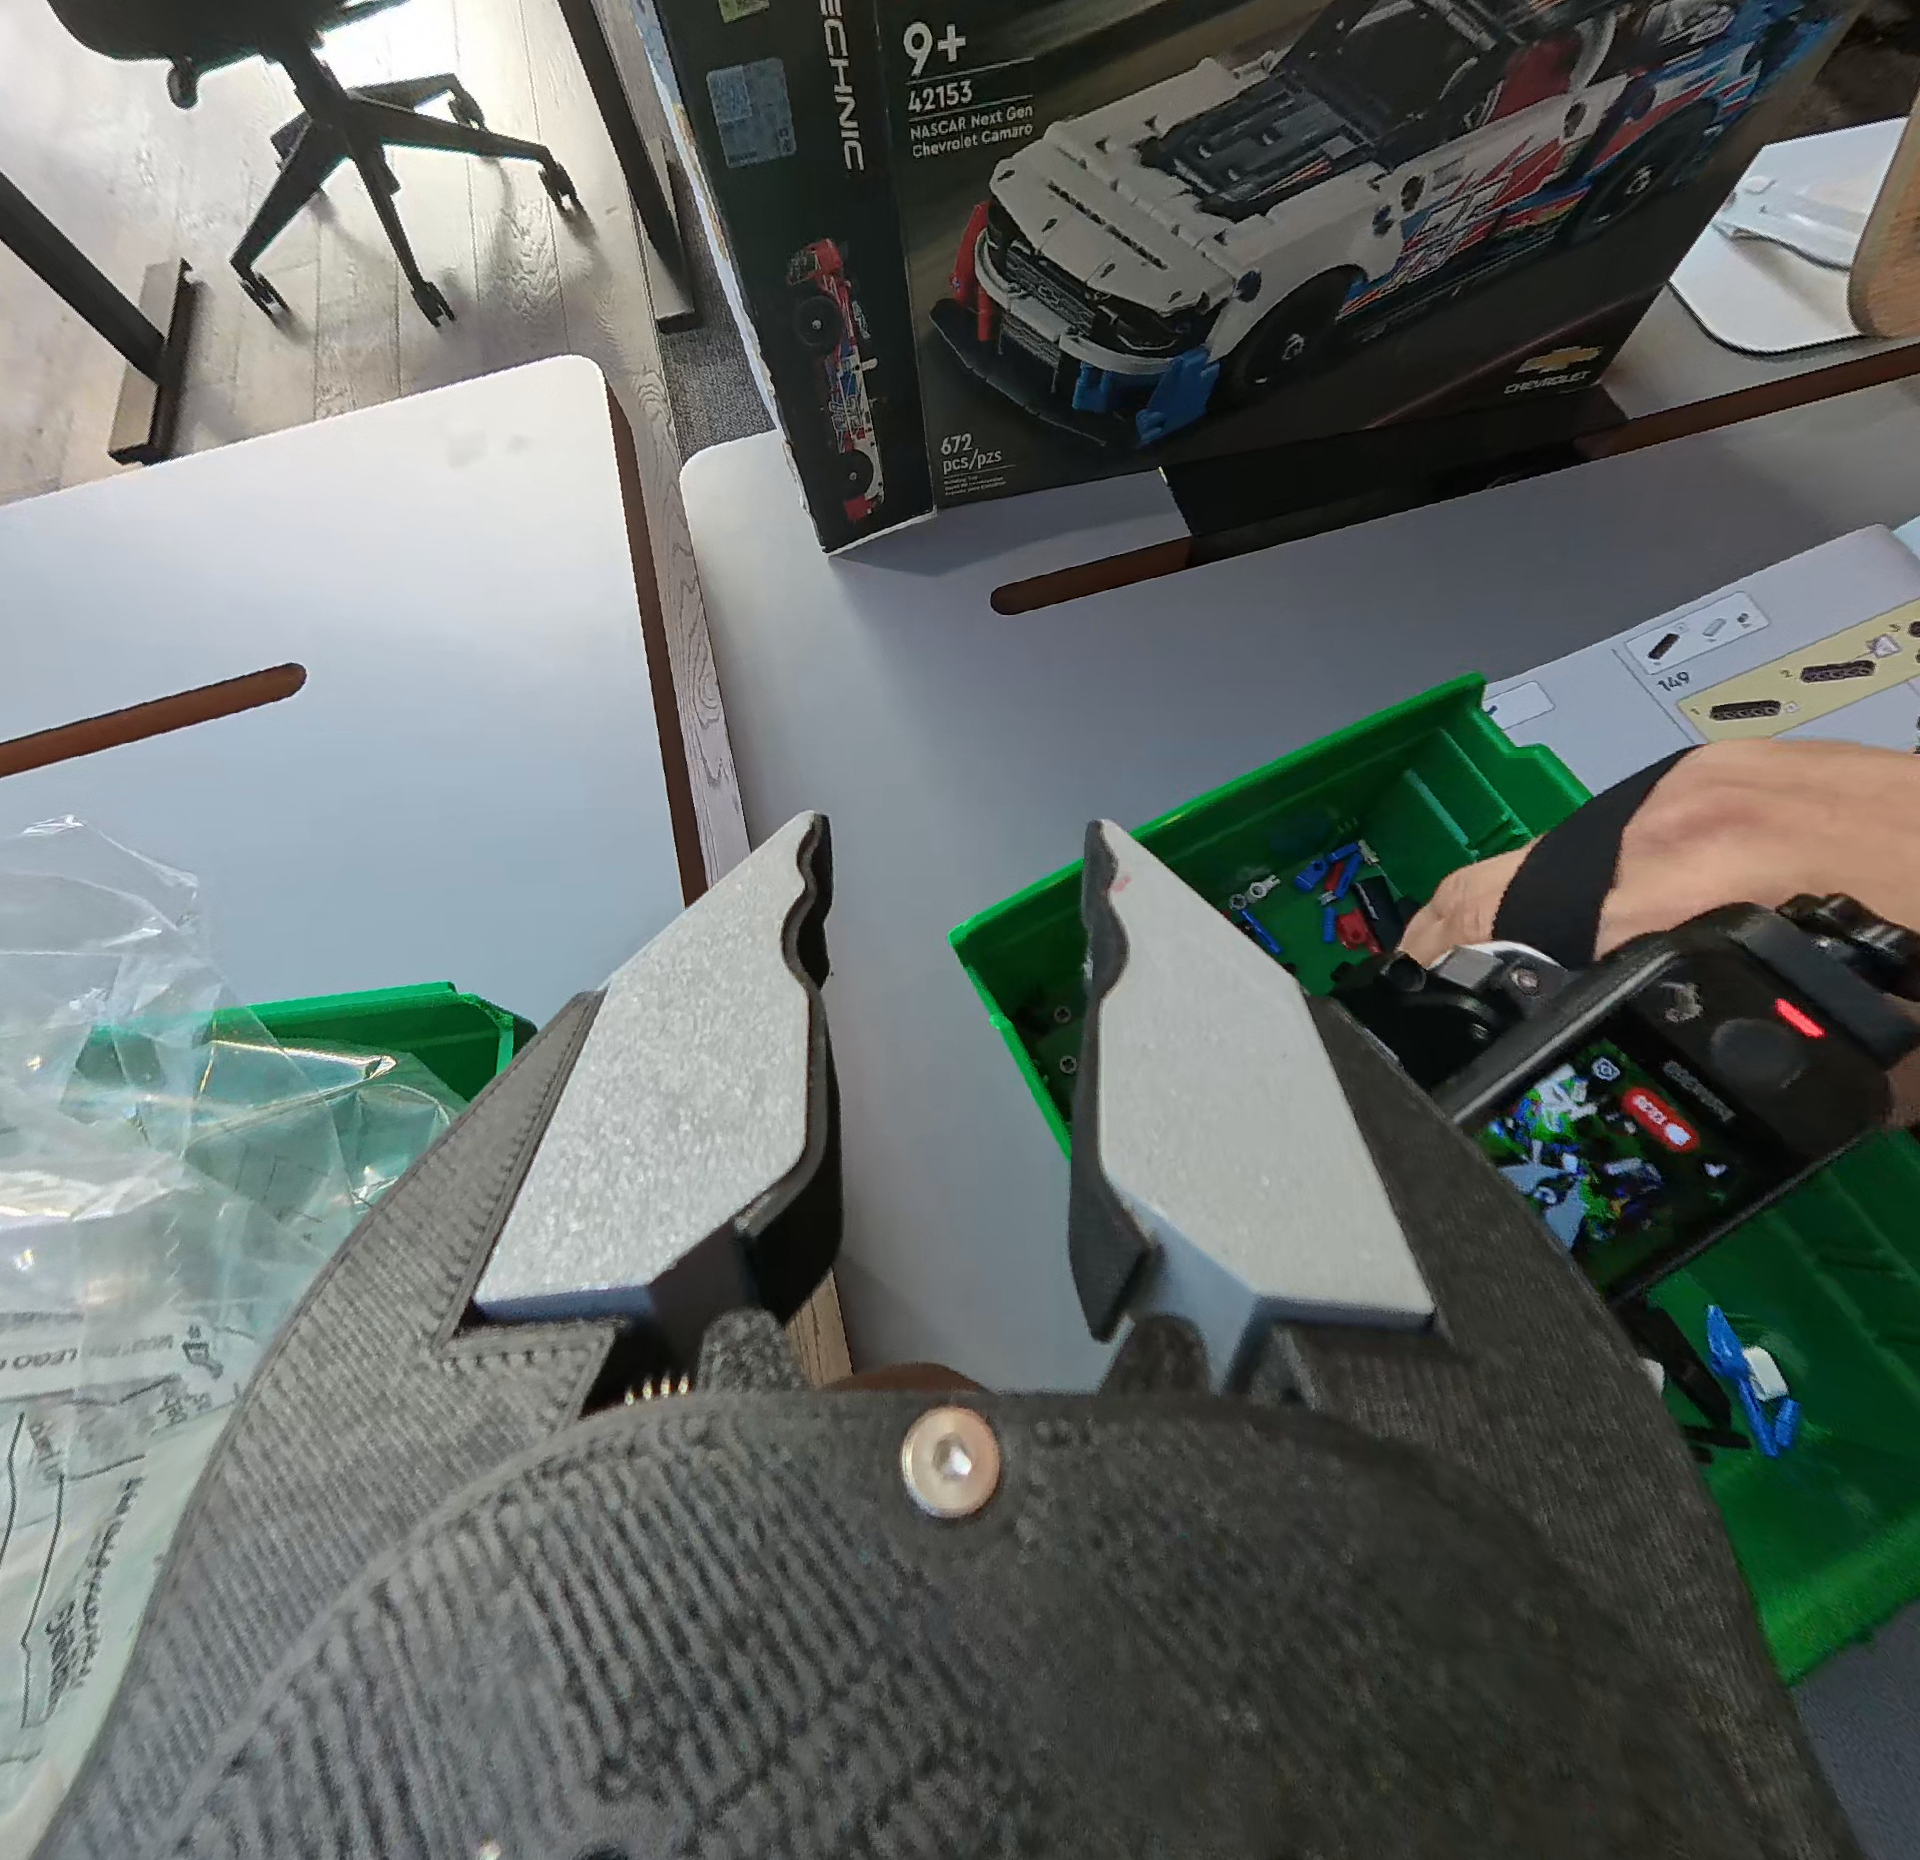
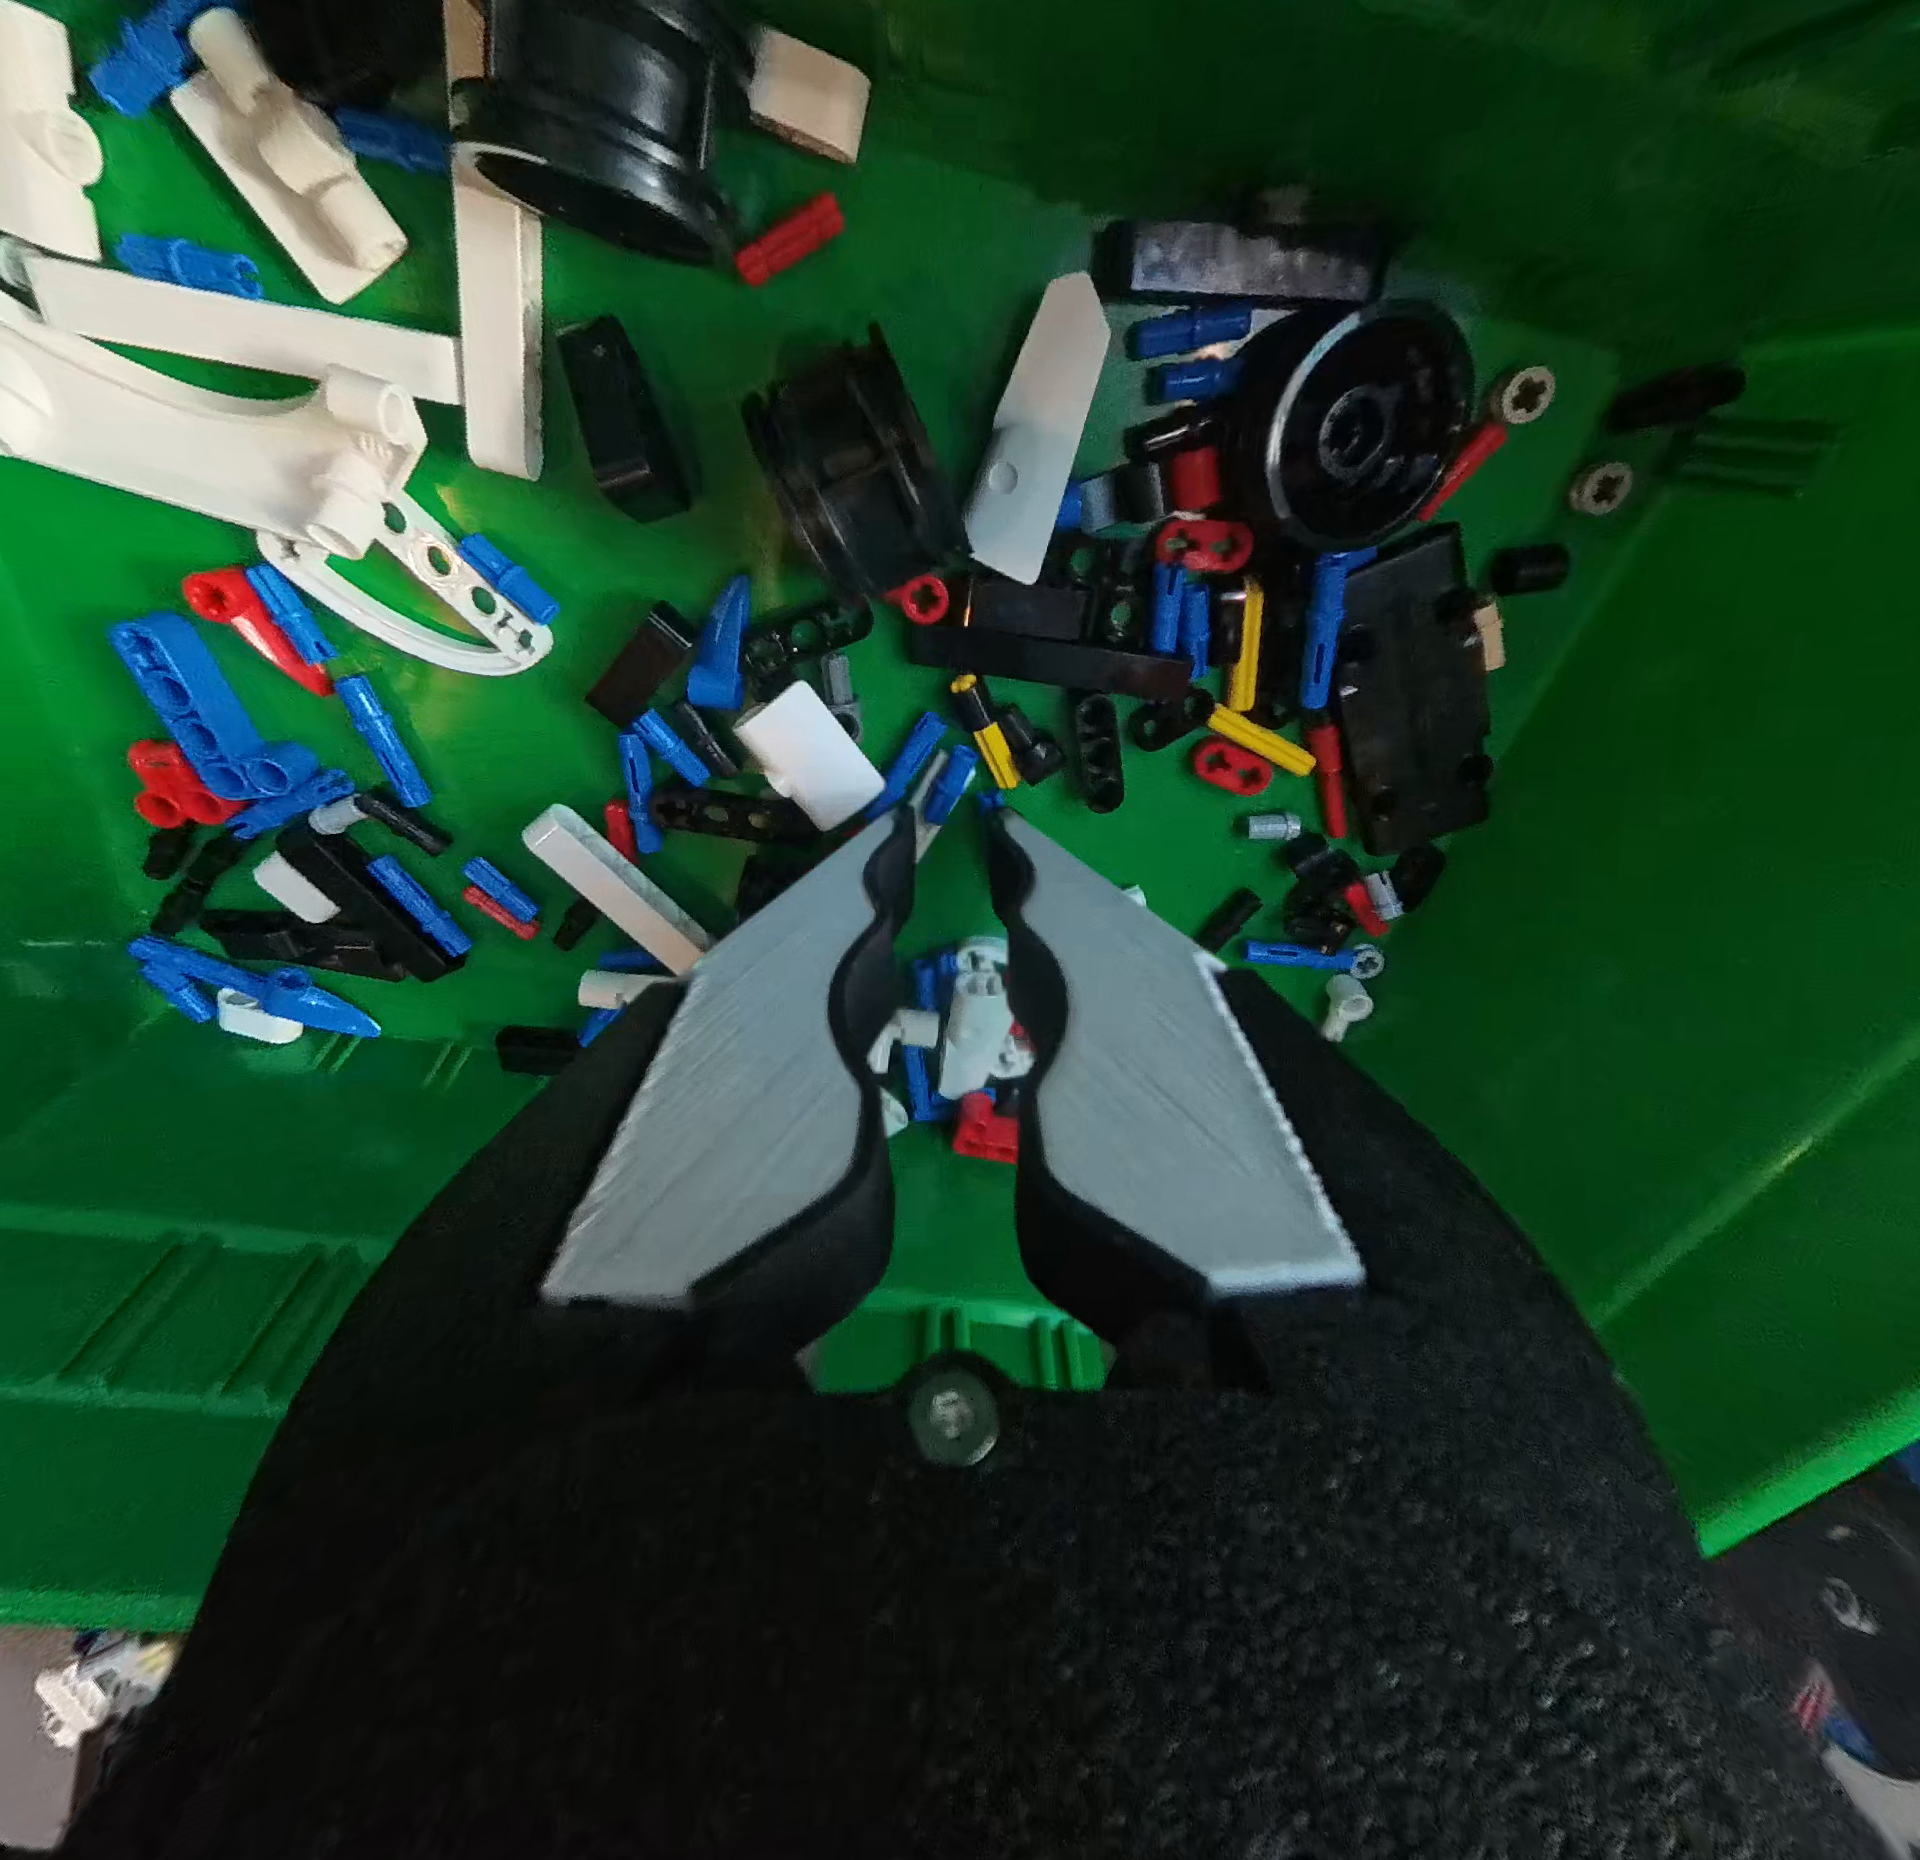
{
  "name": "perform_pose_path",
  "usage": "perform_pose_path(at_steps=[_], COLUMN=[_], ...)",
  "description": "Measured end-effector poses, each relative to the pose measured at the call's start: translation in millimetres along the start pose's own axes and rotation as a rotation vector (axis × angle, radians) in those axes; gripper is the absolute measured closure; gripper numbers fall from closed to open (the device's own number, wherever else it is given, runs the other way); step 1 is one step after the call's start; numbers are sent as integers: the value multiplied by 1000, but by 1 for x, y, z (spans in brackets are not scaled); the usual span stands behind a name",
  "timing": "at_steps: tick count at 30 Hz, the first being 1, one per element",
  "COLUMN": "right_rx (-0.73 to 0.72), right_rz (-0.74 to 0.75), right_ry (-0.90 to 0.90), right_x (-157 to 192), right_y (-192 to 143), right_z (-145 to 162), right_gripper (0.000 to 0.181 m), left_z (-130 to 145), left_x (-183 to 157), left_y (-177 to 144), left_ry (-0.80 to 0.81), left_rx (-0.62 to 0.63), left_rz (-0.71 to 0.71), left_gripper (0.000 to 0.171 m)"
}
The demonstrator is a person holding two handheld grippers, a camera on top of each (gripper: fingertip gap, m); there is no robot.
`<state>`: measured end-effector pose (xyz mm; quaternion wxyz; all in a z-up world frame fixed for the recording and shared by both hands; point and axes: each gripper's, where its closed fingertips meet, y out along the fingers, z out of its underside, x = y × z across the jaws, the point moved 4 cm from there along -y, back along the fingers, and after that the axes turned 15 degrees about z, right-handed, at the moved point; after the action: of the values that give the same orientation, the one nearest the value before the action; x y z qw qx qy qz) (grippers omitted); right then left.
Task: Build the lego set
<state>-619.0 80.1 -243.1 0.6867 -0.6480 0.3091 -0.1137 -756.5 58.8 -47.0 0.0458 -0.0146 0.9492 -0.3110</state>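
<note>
My right gripper (image 2: 951, 823) reaches down into a green bin (image 2: 1662, 875) of loose Lego parts. Its jaws stand a narrow gap apart with nothing clearly between the tips. A blue pin (image 2: 948, 776) lies just beyond the tips. A small white, blue and red cluster of parts (image 2: 966, 1031) shows through the gap below the fingers; I cannot tell if it touches them. My left gripper (image 1: 956, 834) is open and empty, above the grey table just left of the same bin (image 1: 1330, 761). A hand (image 1: 1714, 823) holds the right tool over the bin.
The bin holds white panels (image 2: 208, 376), a black tire (image 2: 613, 106), a wheel hub (image 2: 1361, 428) and several pins. The Lego box (image 1: 1247, 200) stands at the back, the instruction booklet (image 1: 1766, 667) at right. Plastic bags (image 1: 156, 1135) cover a second green bin (image 1: 416, 1031) at left.
</note>
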Motion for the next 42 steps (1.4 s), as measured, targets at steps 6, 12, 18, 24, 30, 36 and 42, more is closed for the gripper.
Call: perform_pose_path(at_steps=[6,12,18,24,30,36,42], right_rx=[44,-103,-247,-453,-617,-666,-708], right_rz=[-25,-14,144,215,263,291,303], right_ry=[-17,147,383,646,792,824,866], right_x=[7,-4,4,65,126,165,186], right_y=[-1,-37,-106,-170,-189,-189,-192], right_z=[7,9,62,132,170,181,198], right_gripper=[168,174,174,173,173,173,173], left_z=[0,6,24,93,126,127,143], left_x=[0,-4,-43,-104,-118,-135,-135], left_y=[0,13,27,60,97,125,139], left_ry=[0,16,173,520,808,839,889], left_rx=[-2,60,200,576,887,962,1075], left_rz=[3,19,287,486,419,556,518], left_gripper=[125,125,126,130,142,149,153])
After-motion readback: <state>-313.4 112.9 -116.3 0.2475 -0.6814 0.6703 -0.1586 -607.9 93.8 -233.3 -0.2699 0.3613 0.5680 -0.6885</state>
